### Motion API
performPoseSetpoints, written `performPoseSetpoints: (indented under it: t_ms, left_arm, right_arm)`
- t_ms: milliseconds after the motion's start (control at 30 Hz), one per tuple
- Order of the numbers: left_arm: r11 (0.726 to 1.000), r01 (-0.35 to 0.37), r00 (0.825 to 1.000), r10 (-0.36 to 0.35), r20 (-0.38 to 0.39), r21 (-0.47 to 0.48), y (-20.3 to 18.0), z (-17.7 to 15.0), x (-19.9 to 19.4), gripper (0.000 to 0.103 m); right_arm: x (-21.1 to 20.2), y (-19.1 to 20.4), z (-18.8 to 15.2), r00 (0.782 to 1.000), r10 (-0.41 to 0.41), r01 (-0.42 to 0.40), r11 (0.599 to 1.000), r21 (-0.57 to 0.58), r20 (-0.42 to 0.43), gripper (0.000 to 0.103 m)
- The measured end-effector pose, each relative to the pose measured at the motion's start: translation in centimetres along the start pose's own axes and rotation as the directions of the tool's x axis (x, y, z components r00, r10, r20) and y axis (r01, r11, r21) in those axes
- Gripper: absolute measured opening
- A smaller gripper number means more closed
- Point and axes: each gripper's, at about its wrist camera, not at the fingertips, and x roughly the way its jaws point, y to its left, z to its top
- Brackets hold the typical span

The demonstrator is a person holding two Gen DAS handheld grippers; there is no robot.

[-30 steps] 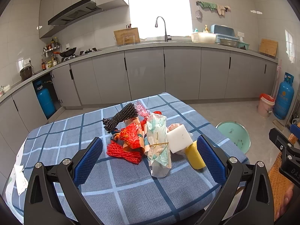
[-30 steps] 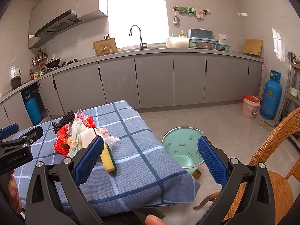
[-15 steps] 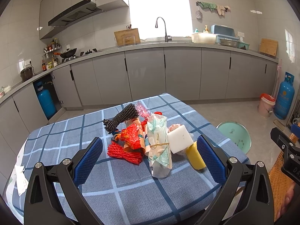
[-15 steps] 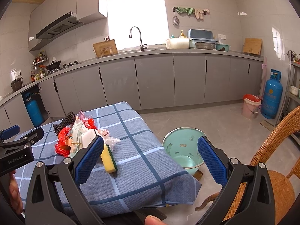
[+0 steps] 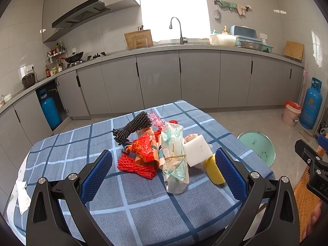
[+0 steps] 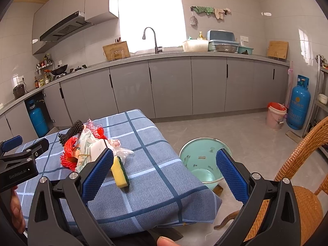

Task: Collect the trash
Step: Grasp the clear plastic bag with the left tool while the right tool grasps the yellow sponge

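Note:
A pile of trash lies on the blue checked tablecloth [image 5: 143, 211]: a black foam net [image 5: 133, 128], red netting [image 5: 136, 165], a clear plastic bag [image 5: 174, 160], a white foam block [image 5: 197, 152] and a yellow sponge [image 5: 214, 171] [image 6: 120, 174]. My left gripper [image 5: 164, 176] stands open just short of the pile, nothing between its blue pads. To the right, my right gripper [image 6: 164, 176] is open over the table's right edge. A mint-green bin [image 6: 202, 160] [image 5: 256, 146] stands on the floor beside the table.
A wicker chair [image 6: 303, 184] is at the right. Grey kitchen cabinets [image 5: 160, 80] run along the back. A blue gas cylinder [image 6: 298, 102] and a pink bucket [image 6: 275, 115] stand by the far right wall. Crumpled white paper [image 5: 22, 196] lies at the table's left edge.
Both views have shifted very slightly; the pile sits a touch lower and nearer in the left wrist view. Both grippers stay open and nothing has been picked up.

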Motion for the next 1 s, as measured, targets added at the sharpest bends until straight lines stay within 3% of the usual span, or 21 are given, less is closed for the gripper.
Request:
performPoseSetpoints:
  t_ms: [133, 267, 567, 767, 933, 1000]
  left_arm:
    - [1.000, -0.008, 1.000, 0.008, -0.006, 0.003, 0.1, -0.2, 0.4, 0.099]
    - [0.998, -0.062, 0.998, 0.062, -0.011, -0.003, 1.6, -0.4, 1.5, 0.099]
    - [0.989, -0.127, 0.983, 0.117, -0.140, -0.070, 6.3, -2.7, 6.1, 0.099]
    - [0.996, -0.071, 0.985, 0.063, -0.161, -0.046, 4.9, -3.2, 8.1, 0.098]
    - [1.000, 0.002, 0.985, -0.002, -0.171, 0.000, 2.0, -3.2, 10.1, 0.097]
    - [1.000, 0.015, 0.985, -0.014, -0.175, 0.005, 1.6, -3.0, 10.9, 0.086]
  right_arm:
    - [0.6, 0.2, -0.1, 1.000, 0.004, -0.004, 1.000, -0.004, -0.010, 0.098]
    - [1.8, 0.8, -0.3, 1.000, 0.022, -0.022, 0.999, -0.027, -0.019, 0.098]
    - [7.0, 4.0, -2.0, 0.989, 0.087, -0.100, 0.989, -0.106, -0.115, 0.098]
    - [10.9, 5.8, -3.7, 0.975, 0.115, -0.142, 0.980, -0.141, -0.189, 0.097]
    - [13.3, 6.7, -4.9, 0.960, 0.137, -0.179, 0.971, -0.159, -0.244, 0.086]
    - [14.1, 6.7, -5.2, 0.952, 0.154, -0.198, 0.969, -0.151, -0.263, 0.080]
